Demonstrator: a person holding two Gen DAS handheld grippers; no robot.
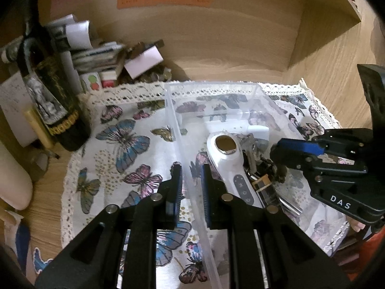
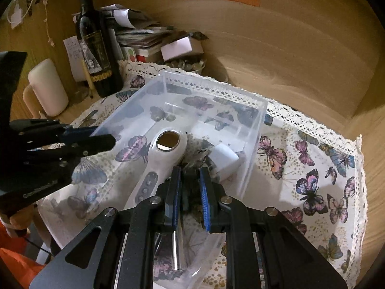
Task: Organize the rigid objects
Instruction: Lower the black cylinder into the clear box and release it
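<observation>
Clear plastic bin (image 2: pixel 250 144) sits on the butterfly cloth (image 2: pixel 312 168), holding a white handheld device (image 2: pixel 166 154) with a metal head, a white block (image 2: pixel 223 159) and dark keys.

Left gripper (image 1: pixel 191 187) is clamped on the bin's near wall: keep it braced.

Right gripper (image 2: pixel 190 187) is inside, nearly closed on something dark; release low, clear of the device.
</observation>
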